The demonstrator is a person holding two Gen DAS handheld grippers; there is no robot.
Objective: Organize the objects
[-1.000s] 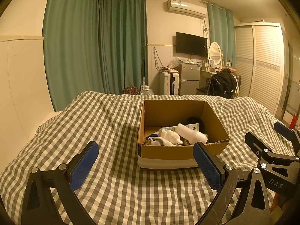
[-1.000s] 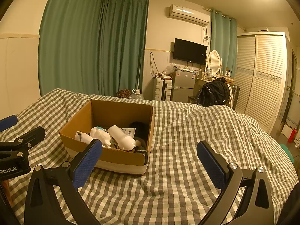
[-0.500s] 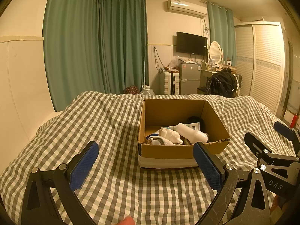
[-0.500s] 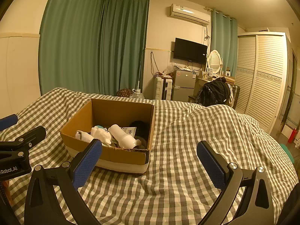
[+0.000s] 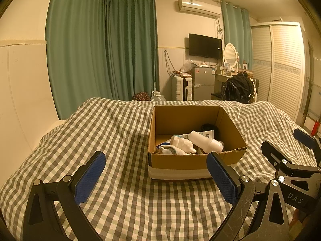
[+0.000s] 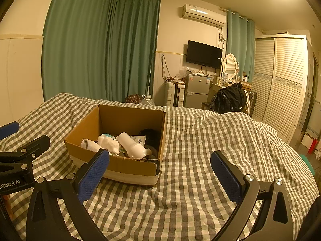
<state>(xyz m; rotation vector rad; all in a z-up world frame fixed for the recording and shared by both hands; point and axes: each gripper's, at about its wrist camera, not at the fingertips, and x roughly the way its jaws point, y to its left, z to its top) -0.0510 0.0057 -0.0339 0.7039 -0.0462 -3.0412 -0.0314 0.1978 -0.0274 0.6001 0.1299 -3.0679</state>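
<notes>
Left tongs point(image 5: 155, 177) and right tongs point(image 6: 159, 169) both gape empty over the checked bed point(image 5: 112, 136), while the cardboard box point(image 5: 180, 161) between them holds a white bottle point(image 6: 131, 144), probably light, smooth, best pinched mid-body.

**Legible markings**

"DAS" is printed in white on the black frame of the right gripper point(image 5: 299, 150), near right in the left wrist view. "nRobot.AI", cut off by the picture edge, stands on the left gripper point(image 6: 12, 134) frame. Print on the white packet point(image 6: 140, 139) in the cardboard box point(image 6: 128, 165) is too small to read.
</notes>
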